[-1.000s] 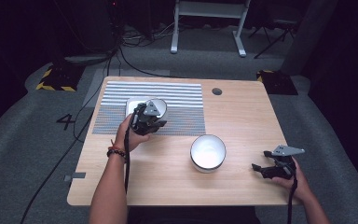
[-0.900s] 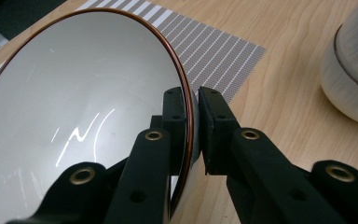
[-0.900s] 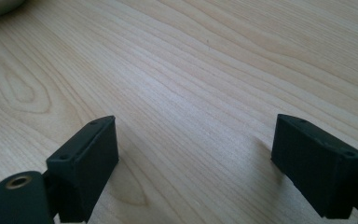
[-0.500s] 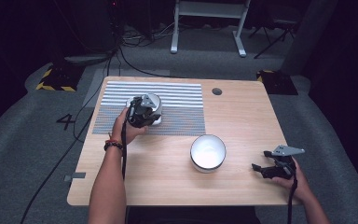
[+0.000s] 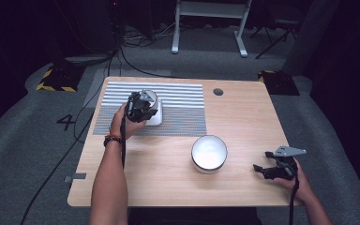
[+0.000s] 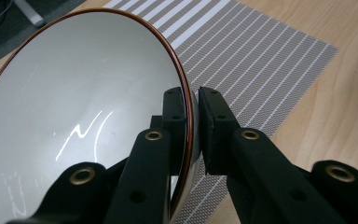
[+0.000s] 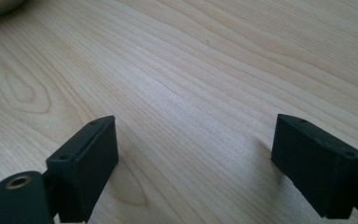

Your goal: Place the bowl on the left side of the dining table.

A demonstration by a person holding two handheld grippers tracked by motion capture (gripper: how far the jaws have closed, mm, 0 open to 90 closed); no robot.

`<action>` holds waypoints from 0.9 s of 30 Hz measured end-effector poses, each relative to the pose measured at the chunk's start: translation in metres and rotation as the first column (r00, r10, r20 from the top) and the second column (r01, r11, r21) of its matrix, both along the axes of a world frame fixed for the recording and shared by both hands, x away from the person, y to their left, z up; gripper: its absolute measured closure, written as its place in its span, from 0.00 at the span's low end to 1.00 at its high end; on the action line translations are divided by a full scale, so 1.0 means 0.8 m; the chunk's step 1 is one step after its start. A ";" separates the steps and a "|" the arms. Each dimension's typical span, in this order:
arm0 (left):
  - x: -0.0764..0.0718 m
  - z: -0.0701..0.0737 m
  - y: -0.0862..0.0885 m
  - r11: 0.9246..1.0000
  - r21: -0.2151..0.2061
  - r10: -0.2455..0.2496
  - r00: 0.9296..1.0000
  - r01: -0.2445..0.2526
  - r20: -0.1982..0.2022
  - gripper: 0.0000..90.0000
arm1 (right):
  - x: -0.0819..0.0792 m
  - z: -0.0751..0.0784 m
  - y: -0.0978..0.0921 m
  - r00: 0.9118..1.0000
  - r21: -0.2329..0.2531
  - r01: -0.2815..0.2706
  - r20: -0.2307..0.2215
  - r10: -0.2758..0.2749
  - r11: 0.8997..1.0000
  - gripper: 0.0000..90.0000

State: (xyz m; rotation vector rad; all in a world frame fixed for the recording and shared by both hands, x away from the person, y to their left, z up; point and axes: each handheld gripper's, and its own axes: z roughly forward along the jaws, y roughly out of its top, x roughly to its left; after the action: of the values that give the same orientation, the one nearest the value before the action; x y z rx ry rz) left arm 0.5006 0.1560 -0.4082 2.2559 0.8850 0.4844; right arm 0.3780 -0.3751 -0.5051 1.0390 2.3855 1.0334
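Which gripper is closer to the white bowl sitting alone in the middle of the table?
Right. The right gripper rests beside that white bowl; the left gripper is farther off, over the striped mat.

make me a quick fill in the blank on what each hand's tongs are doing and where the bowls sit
1. The left tongs are shut on the ____ of a bowl.
2. That bowl is over the ____ placemat.
3. The right tongs are ____, holding nothing.
4. The other white bowl sits on the bare ____ table.

Missing words: rim; striped; open; wooden
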 end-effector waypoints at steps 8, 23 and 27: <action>0.011 -0.012 0.002 0.999 0.033 0.040 0.999 -0.040 -0.017 0.91 | 0.000 0.000 0.000 1.000 -0.002 0.000 0.001 0.000 1.000 0.16; 0.034 -0.035 -0.005 0.994 0.081 0.080 0.996 -0.077 -0.032 0.90 | 0.000 0.000 0.000 1.000 -0.001 -0.001 0.001 0.001 1.000 0.16; 0.037 -0.041 -0.007 0.993 0.082 0.090 0.995 -0.087 -0.036 0.90 | 0.000 0.000 0.000 1.000 0.000 0.001 -0.001 -0.001 1.000 0.16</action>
State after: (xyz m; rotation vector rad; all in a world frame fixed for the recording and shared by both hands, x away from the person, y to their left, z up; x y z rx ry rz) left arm 0.5306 0.1501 -0.4406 2.3133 1.0061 0.5251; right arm 0.3780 -0.3751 -0.5051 1.0402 2.3856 1.0328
